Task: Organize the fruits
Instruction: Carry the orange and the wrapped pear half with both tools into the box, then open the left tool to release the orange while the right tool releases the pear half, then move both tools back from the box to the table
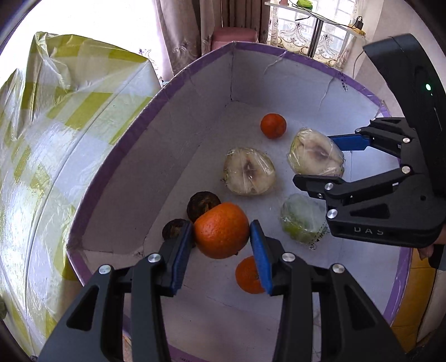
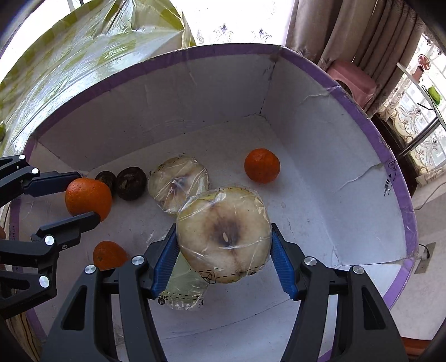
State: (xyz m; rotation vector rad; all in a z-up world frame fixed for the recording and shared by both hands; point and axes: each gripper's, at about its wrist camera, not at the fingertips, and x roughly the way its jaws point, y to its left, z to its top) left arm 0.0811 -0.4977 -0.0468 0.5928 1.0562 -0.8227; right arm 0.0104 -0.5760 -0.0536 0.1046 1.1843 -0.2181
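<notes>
A white cardboard box with a purple rim (image 1: 178, 79) (image 2: 370, 122) holds the fruit. My left gripper (image 1: 221, 247) is shut on a large orange (image 1: 221, 229) (image 2: 87, 199) above the box floor. My right gripper (image 2: 224, 254) (image 1: 324, 158) is shut on a plastic-wrapped apple half (image 2: 224, 232) (image 1: 316, 153). A second wrapped apple half (image 1: 249, 171) (image 2: 178, 183) lies on the floor. Two small oranges (image 1: 273, 125) (image 1: 248, 275) (image 2: 262, 165) (image 2: 108, 254), two dark dried fruits (image 1: 202, 204) (image 1: 174, 228) (image 2: 131, 182) and a wrapped green piece (image 1: 302, 221) (image 2: 184, 286) also lie inside.
A yellow-and-white checked plastic-covered surface (image 1: 64, 133) (image 2: 83, 55) lies left of the box. Curtains (image 1: 184, 33), a pink stool (image 1: 234, 37) (image 2: 352, 79) and a glass table (image 1: 315, 16) stand behind the box.
</notes>
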